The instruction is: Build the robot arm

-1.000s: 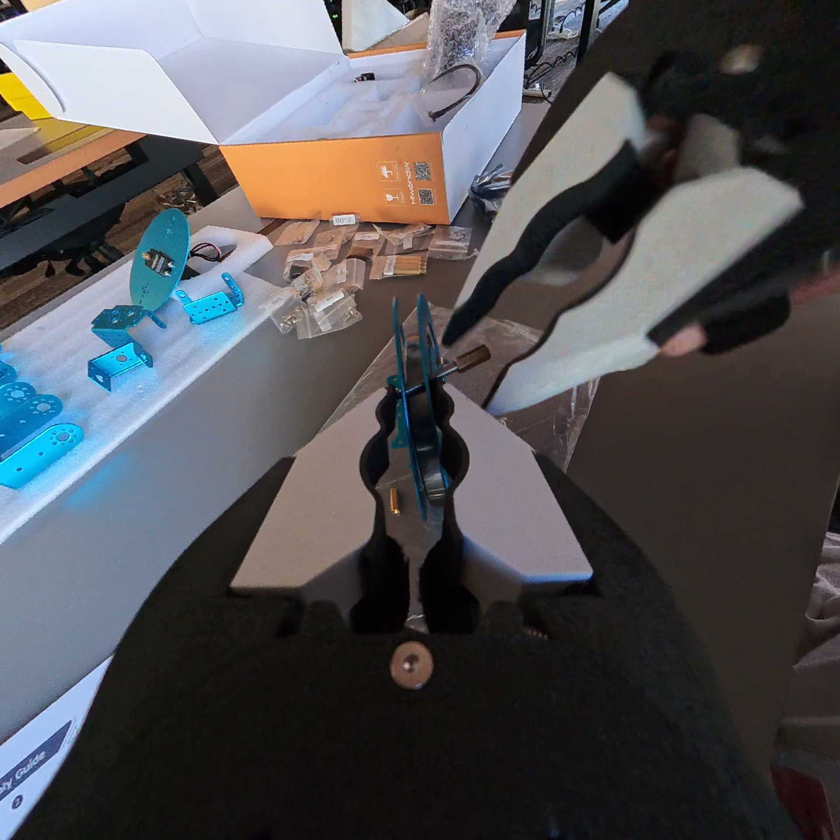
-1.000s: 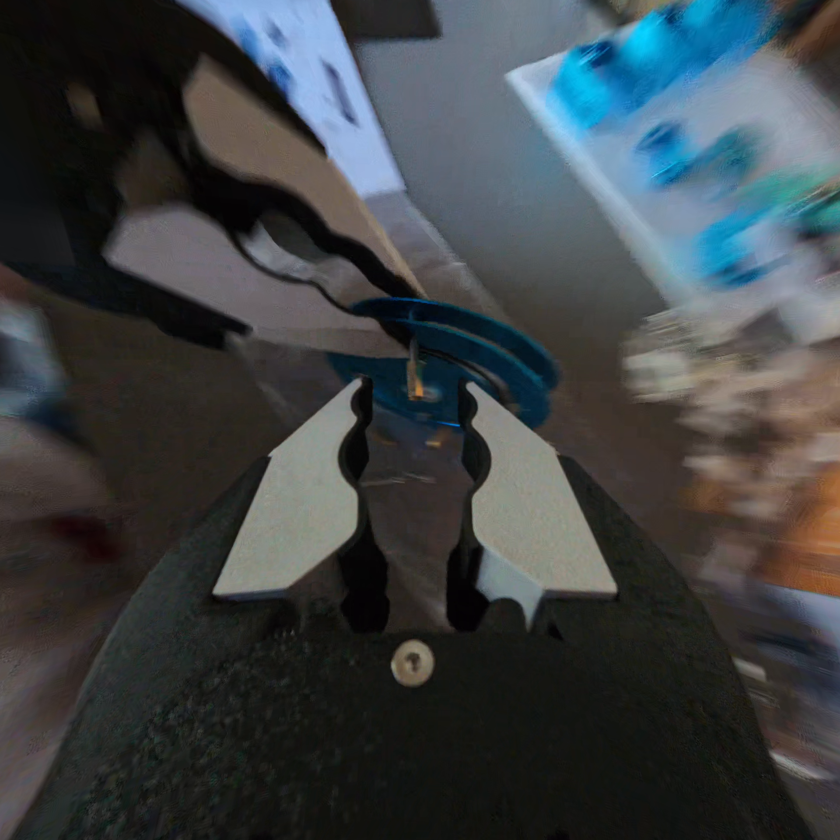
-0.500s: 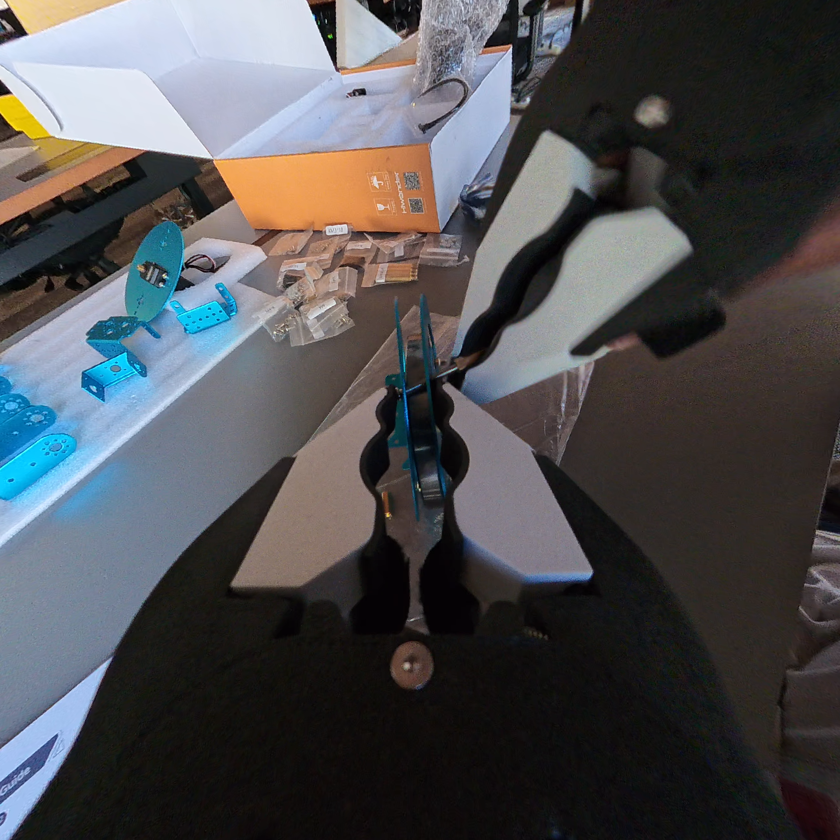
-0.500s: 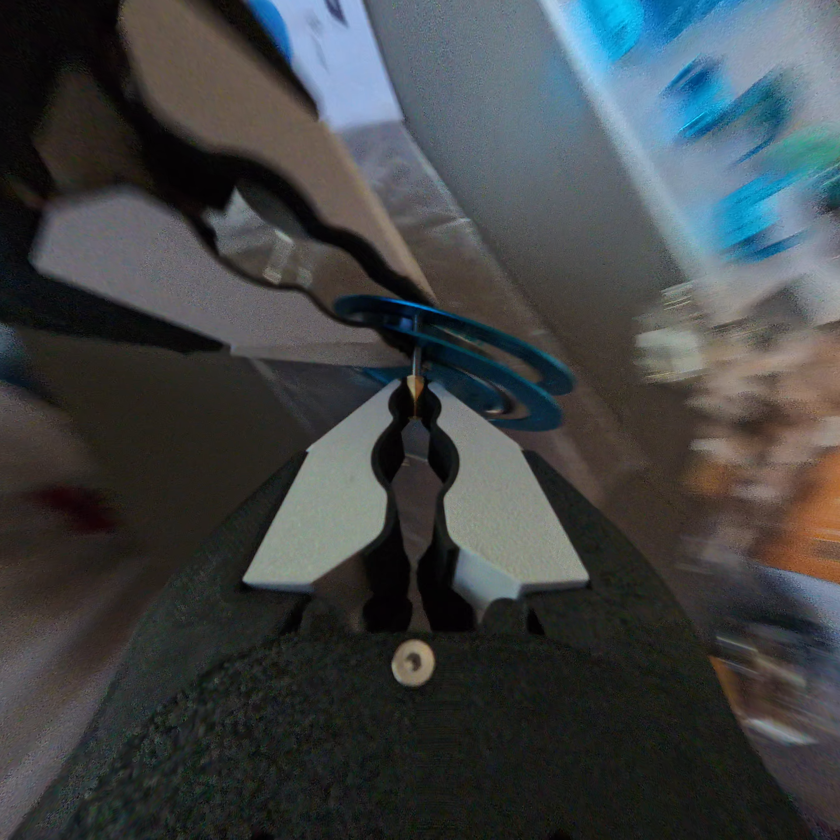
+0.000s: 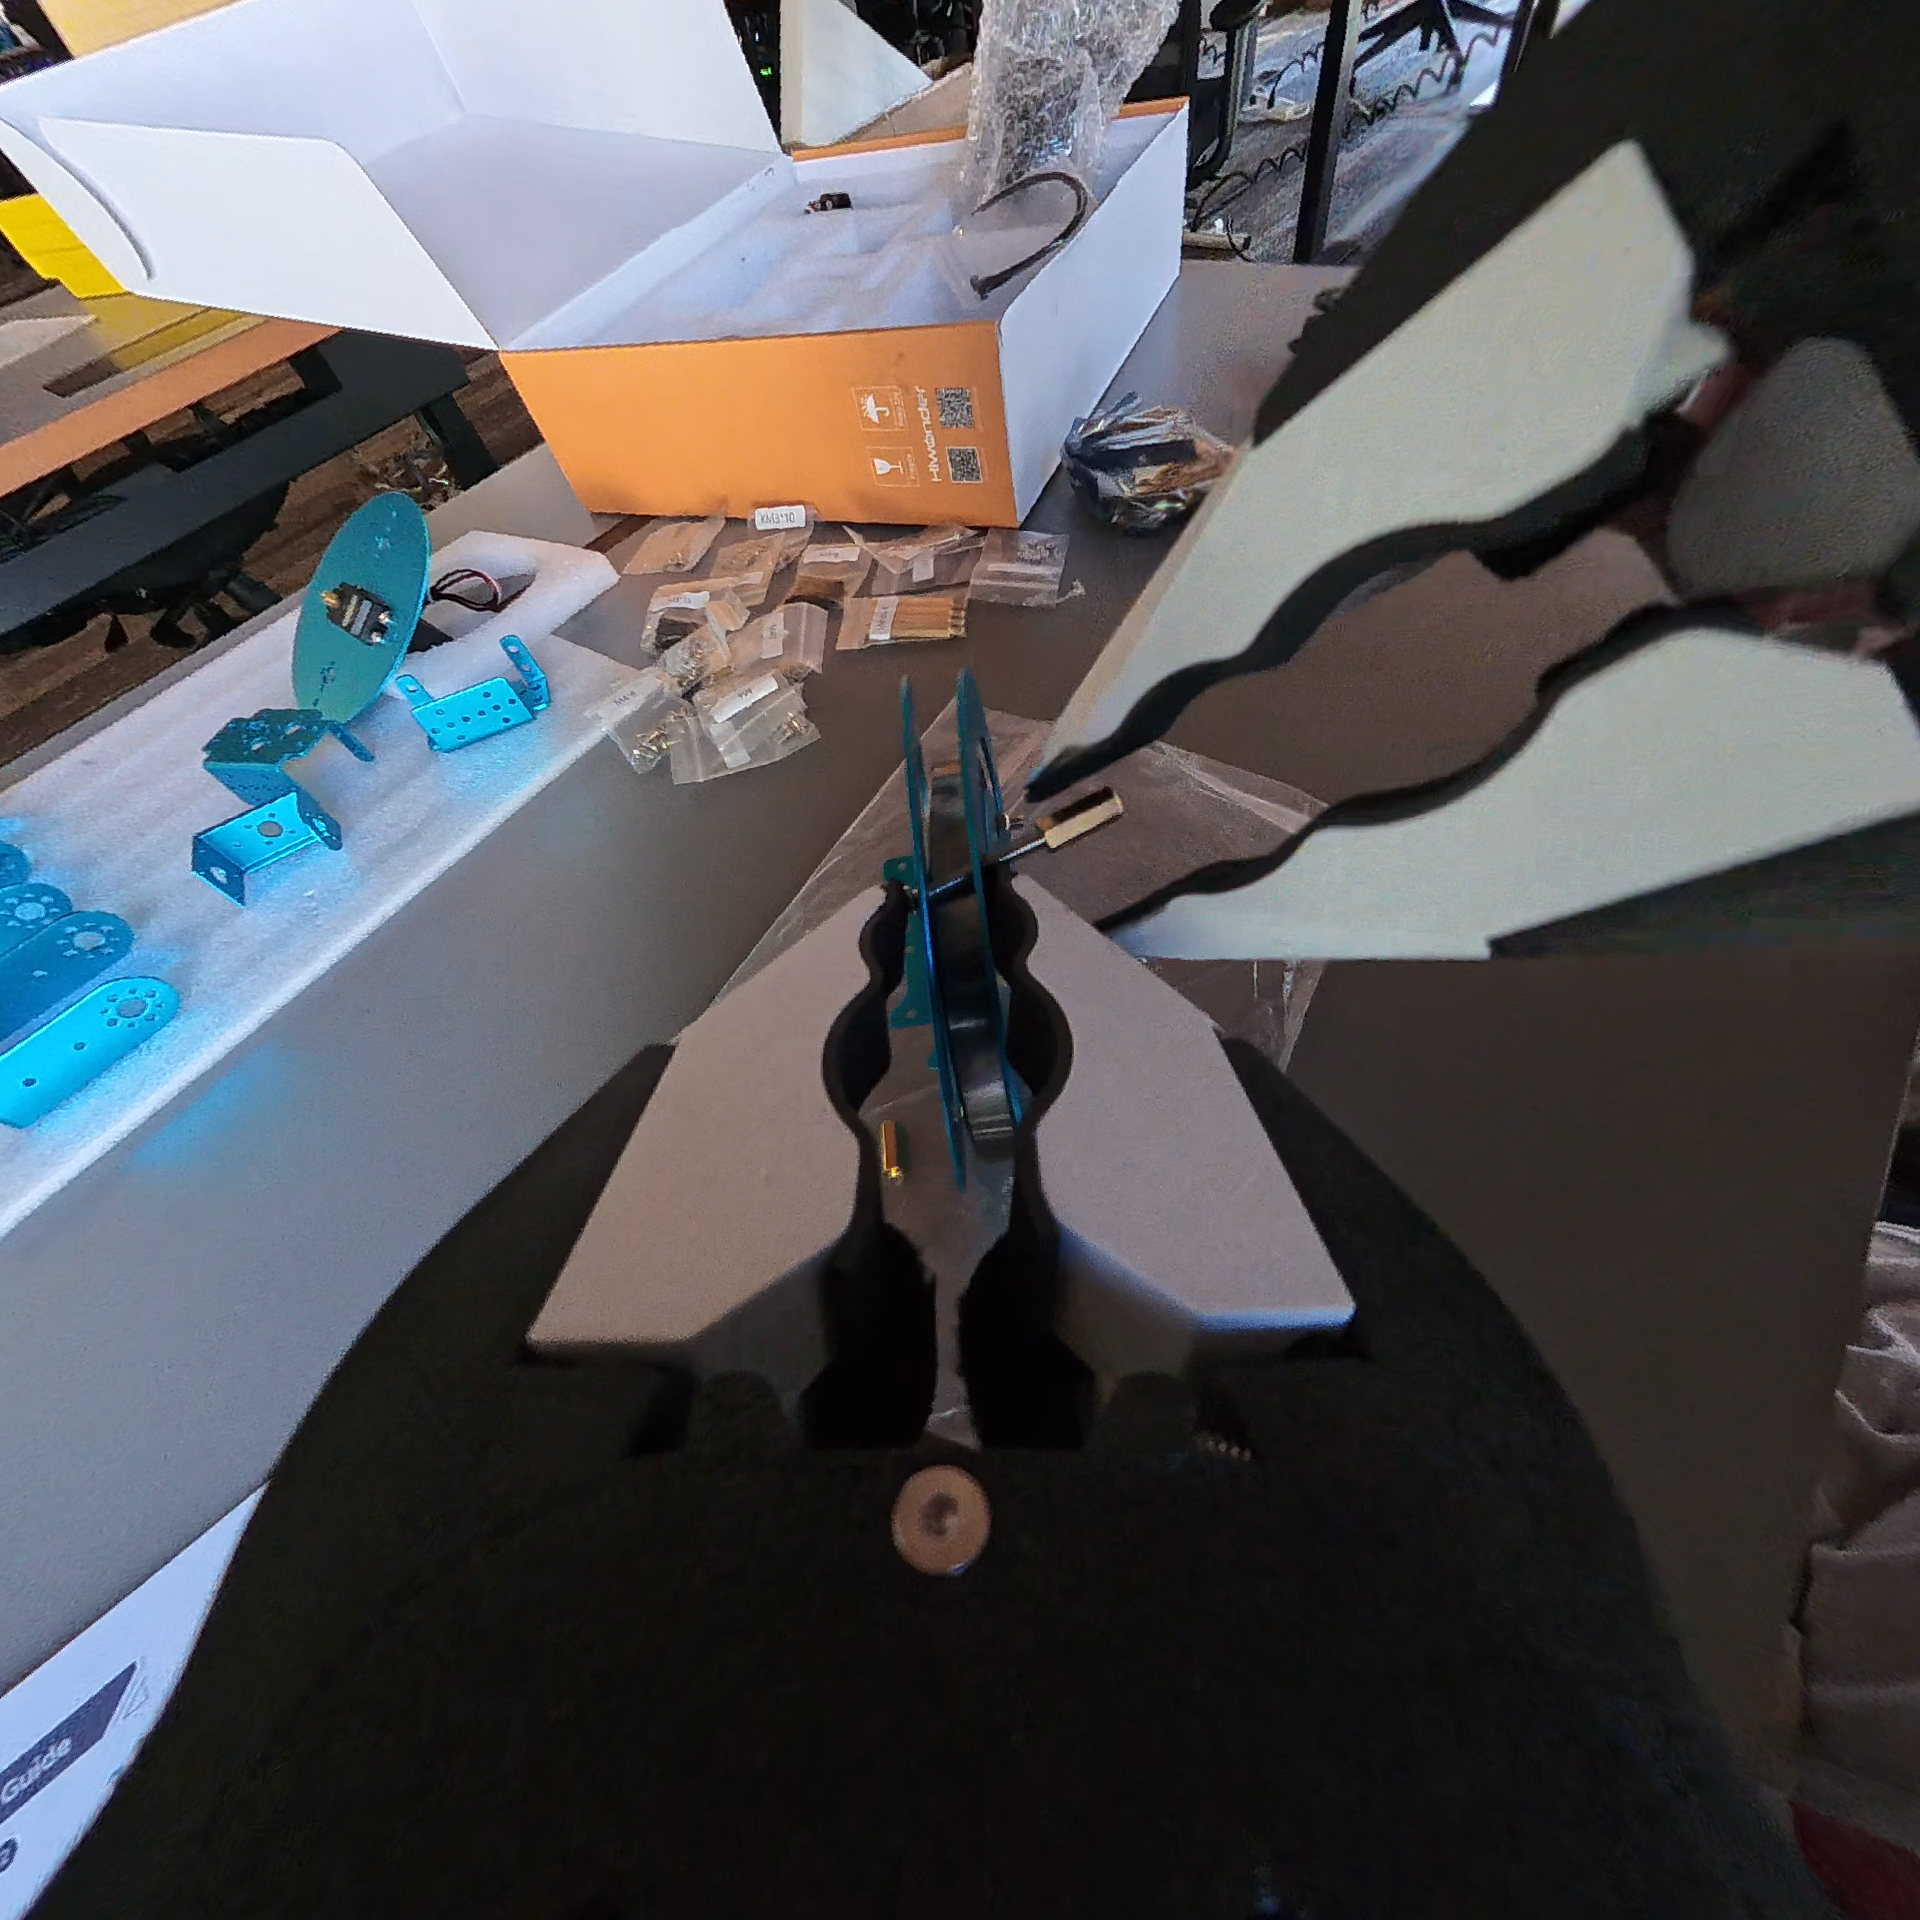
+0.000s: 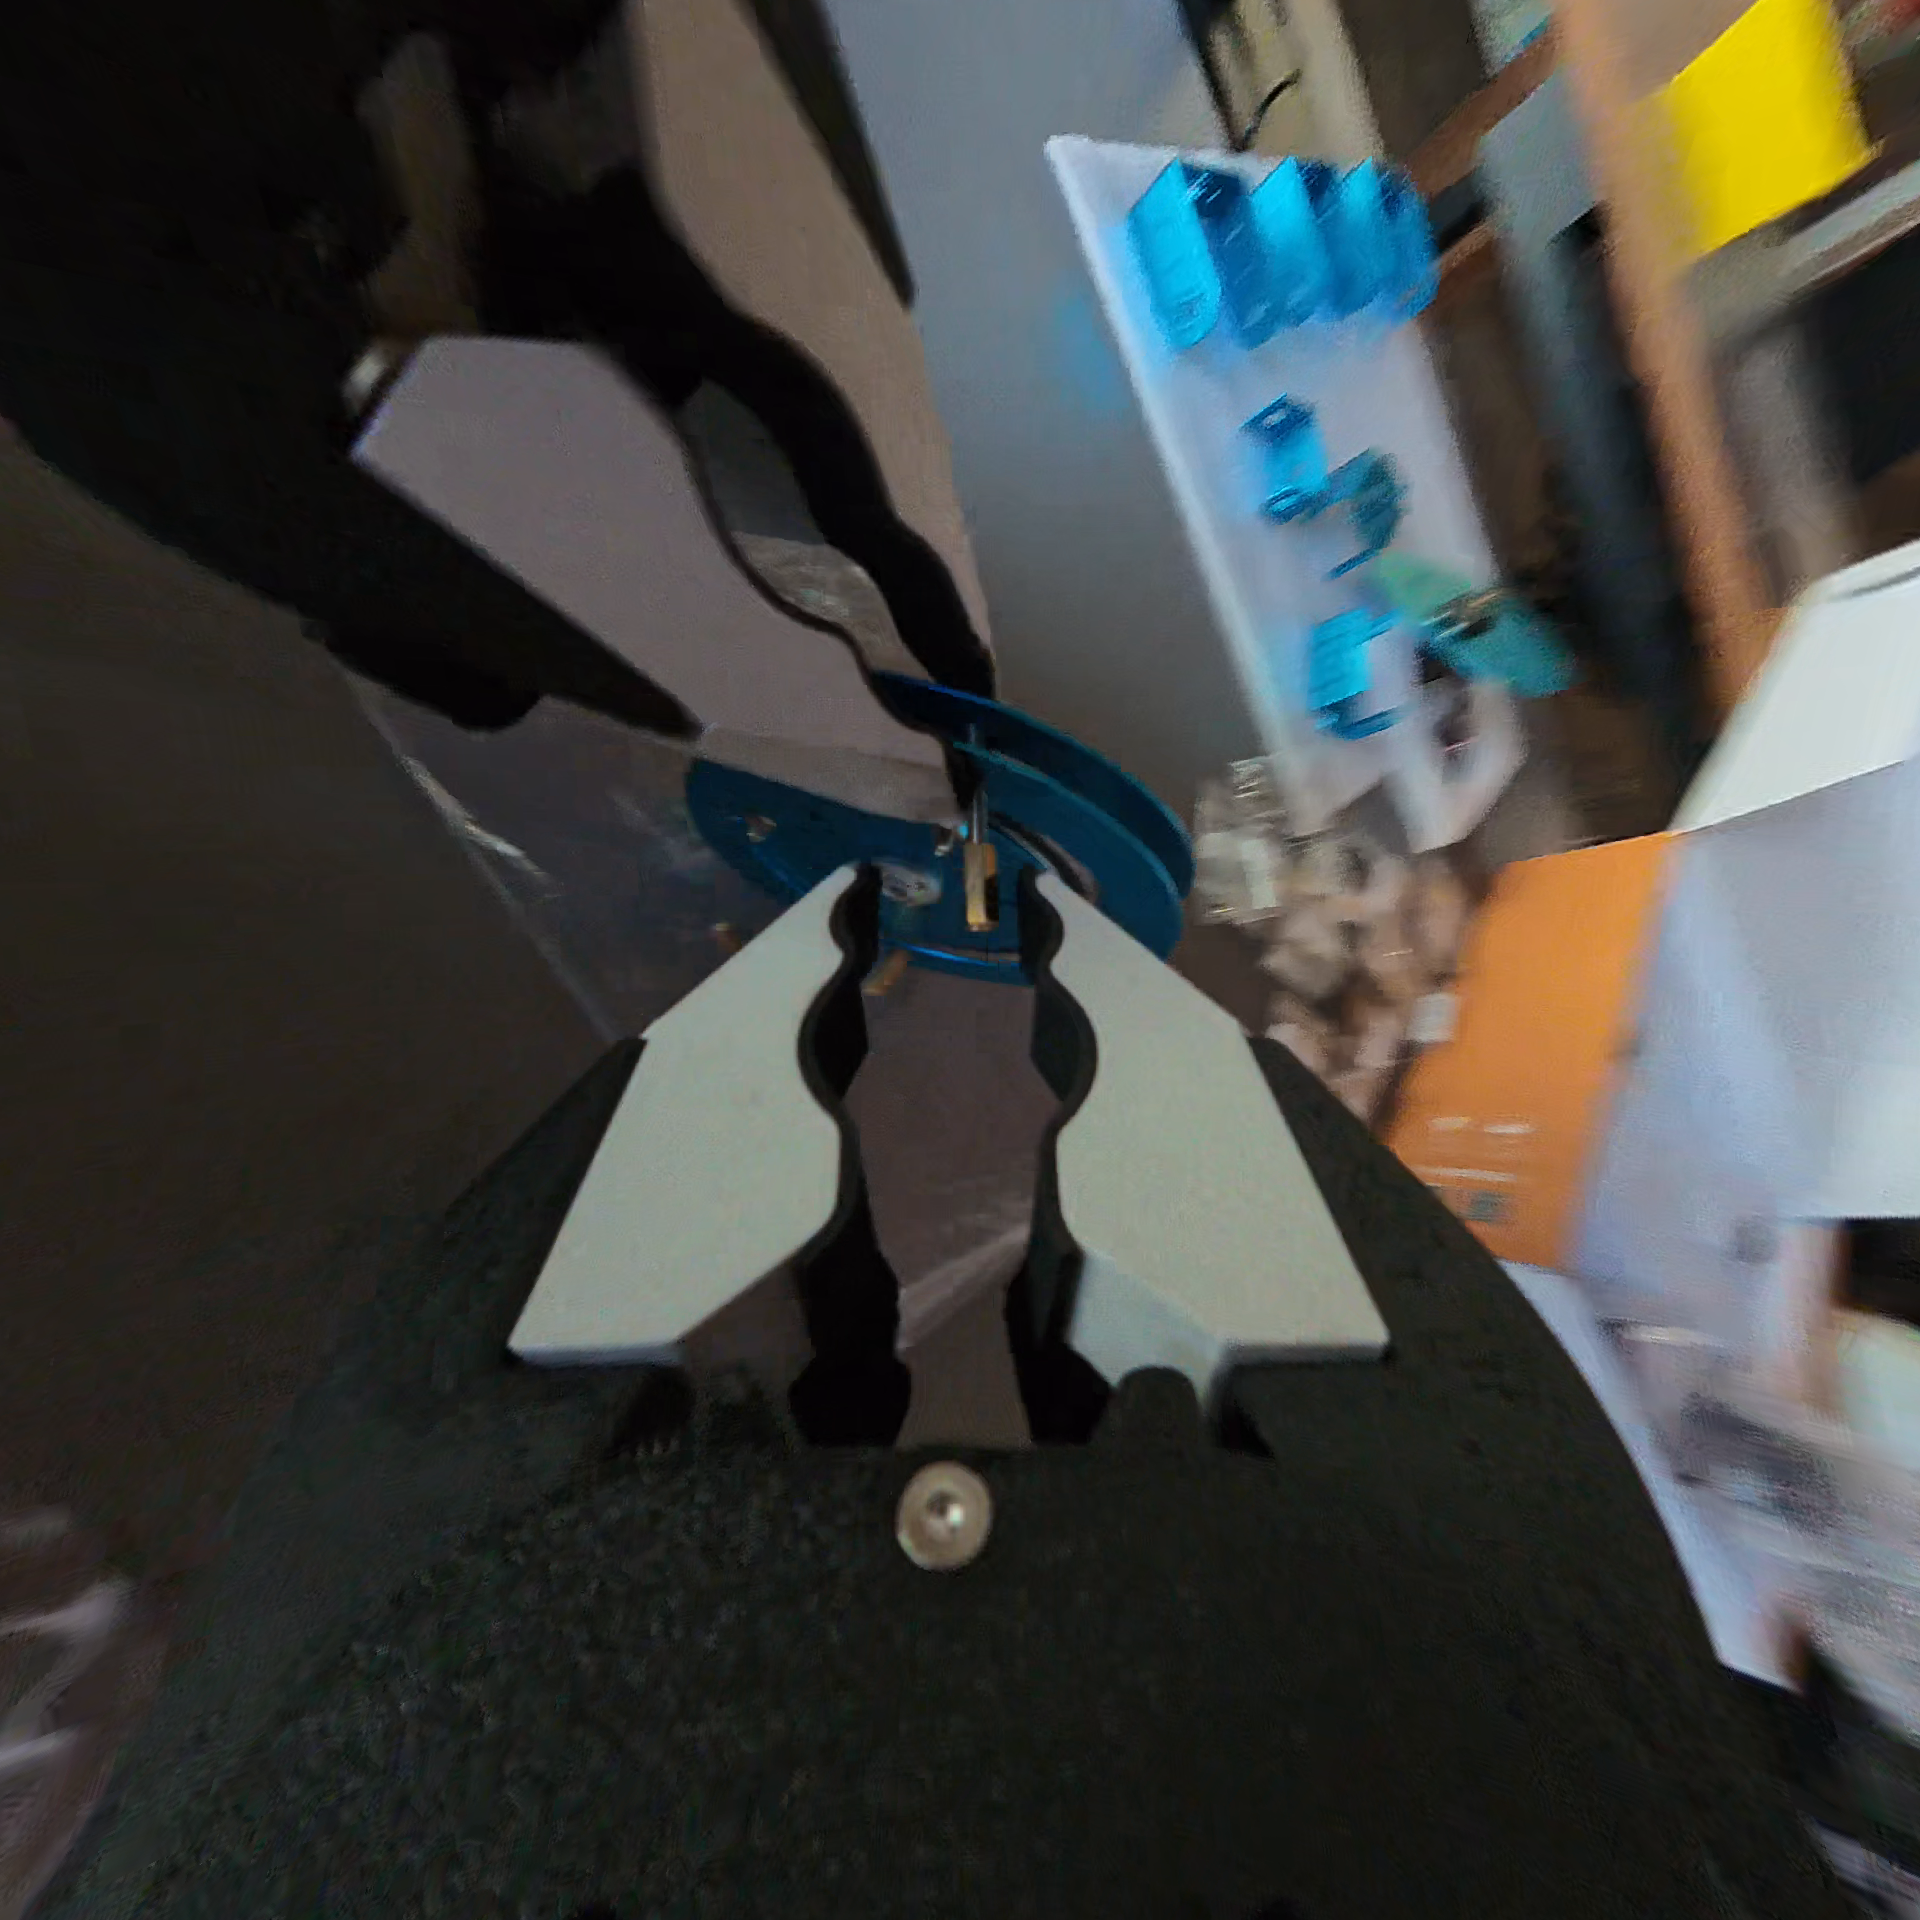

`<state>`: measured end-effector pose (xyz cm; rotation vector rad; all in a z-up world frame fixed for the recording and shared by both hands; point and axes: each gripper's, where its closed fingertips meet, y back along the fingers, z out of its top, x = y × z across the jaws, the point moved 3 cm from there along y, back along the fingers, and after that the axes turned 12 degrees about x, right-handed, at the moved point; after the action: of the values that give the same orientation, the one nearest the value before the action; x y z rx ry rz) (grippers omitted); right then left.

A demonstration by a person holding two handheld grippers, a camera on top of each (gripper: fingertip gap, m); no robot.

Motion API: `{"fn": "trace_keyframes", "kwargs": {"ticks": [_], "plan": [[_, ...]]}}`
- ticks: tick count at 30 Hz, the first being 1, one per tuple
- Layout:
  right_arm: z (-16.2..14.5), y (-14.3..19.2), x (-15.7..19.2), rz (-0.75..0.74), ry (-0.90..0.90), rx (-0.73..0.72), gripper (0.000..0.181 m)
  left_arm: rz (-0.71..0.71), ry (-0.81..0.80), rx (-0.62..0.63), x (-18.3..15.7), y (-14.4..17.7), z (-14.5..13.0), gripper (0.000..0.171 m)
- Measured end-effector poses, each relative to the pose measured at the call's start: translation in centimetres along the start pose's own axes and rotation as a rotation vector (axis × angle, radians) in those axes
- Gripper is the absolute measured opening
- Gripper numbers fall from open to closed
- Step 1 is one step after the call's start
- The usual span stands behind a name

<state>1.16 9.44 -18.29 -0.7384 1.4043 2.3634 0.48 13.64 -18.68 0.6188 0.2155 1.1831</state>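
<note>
My left gripper (image 5: 948,904) is shut on a blue disc assembly (image 5: 940,997): two round blue plates held on edge with a black servo between them. A brass standoff (image 5: 1081,831) sits on a thin screw that sticks out of the assembly to the right. My right gripper (image 5: 1081,852) comes in from the upper right, open, with the standoff between its fingertips and no grip on it. In the blurred right wrist view my right gripper (image 6: 940,883) is open around the standoff (image 6: 980,894), with the blue plates (image 6: 1091,821) just beyond and the left gripper (image 6: 831,727) at upper left.
An open orange and white box (image 5: 769,436) stands at the back. Several small bags of screws (image 5: 769,623) lie before it. A white foam sheet (image 5: 312,935) at left bears blue brackets (image 5: 265,842) and a standing blue disc (image 5: 358,613). A loose standoff (image 5: 891,1148) lies below. My left and right fingertips are right by each other.
My right gripper was open, shut on the standoff half a second ago, and has now opened again and rolled. My left gripper has held the assembly still.
</note>
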Motion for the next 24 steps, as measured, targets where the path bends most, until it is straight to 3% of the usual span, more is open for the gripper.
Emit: {"fn": "trace_keyframes", "kwargs": {"ticks": [2,3,6,8,13,15,17,20,24], "plan": [[0.3,-0.1,0.1,-0.151,0.119,0.029,0.019,-0.001,-0.005,-0.001,-0.1,0.0,0.0,0.015],[0.4,-0.3,-0.2,-0.209,0.148,0.046,0.006,0.004,-0.006,0.001,0.0,0.0,0.0,0.015],[0.4,-0.5,-0.6,-0.15,0.108,0.064,0.005,0.017,-0.004,0.003,0.1,-0.1,0.0,0.015],[0.4,-0.6,-0.7,0.073,-0.062,0.032,0.005,0.011,-0.005,-0.004,0.1,0.0,-0.1,0.015],[-0.2,-1.1,-1.1,1.086,-0.786,-0.026,0.004,-0.003,-0.003,-0.018,-0.1,0.1,-0.2,0.015],[-0.2,-1.2,-1.0,1.248,-0.915,-0.044,0.004,-0.015,0.002,-0.021,0.0,0.1,-0.3,0.015],[-0.2,-1.1,-0.9,1.163,-0.832,-0.086,0.005,-0.022,0.009,-0.026,0.0,0.1,-0.3,0.015],[-0.5,-0.3,-0.2,0.814,-0.548,-0.083,0.037,-0.021,0.002,-0.018,-0.2,0.1,-0.2,0.015],[-0.7,0.0,-0.1,0.265,-0.195,-0.004,0.04,-0.026,-0.005,-0.015,-0.2,0.0,-0.1,0.015]]}}
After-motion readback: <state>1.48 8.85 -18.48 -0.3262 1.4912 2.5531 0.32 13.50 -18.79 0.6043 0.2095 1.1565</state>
